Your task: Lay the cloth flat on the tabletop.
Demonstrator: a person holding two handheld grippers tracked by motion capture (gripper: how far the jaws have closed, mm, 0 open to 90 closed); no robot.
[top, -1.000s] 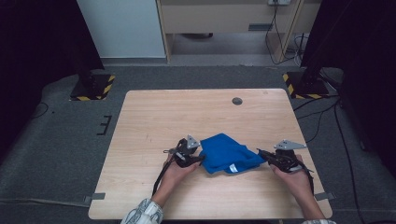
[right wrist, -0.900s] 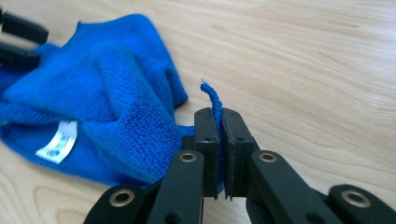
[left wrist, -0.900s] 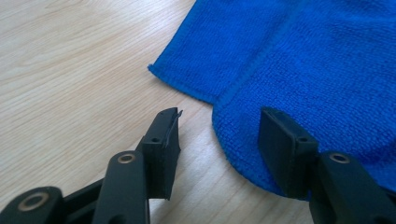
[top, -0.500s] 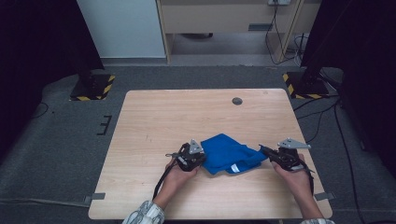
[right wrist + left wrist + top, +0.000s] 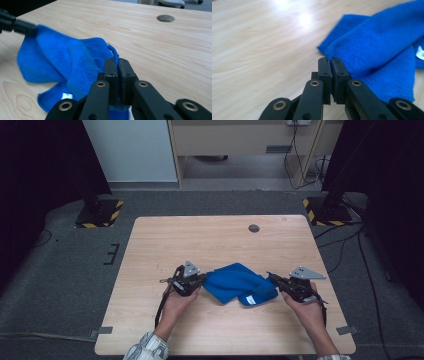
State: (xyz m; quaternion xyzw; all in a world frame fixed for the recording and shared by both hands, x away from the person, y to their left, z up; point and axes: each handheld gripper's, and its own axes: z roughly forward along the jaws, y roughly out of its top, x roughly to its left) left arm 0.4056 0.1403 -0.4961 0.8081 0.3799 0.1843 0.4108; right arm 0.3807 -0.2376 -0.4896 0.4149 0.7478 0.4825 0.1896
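With the left gripper [image 5: 202, 280] clamped on one edge of the blue cloth [image 5: 239, 284] and the right gripper [image 5: 272, 277] pinching the opposite edge (white tag showing), the crumpled cloth on the bench [image 5: 220, 240] is gripped but not yet spread.

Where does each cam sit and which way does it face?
High view: above the person's side, looking forward and down at the table; forearms, both hands.
Left gripper view: on the left claw, along its jaws, pinching the blue cloth.
Right gripper view: on the right claw, also pinching it.
Shared: the cloth.
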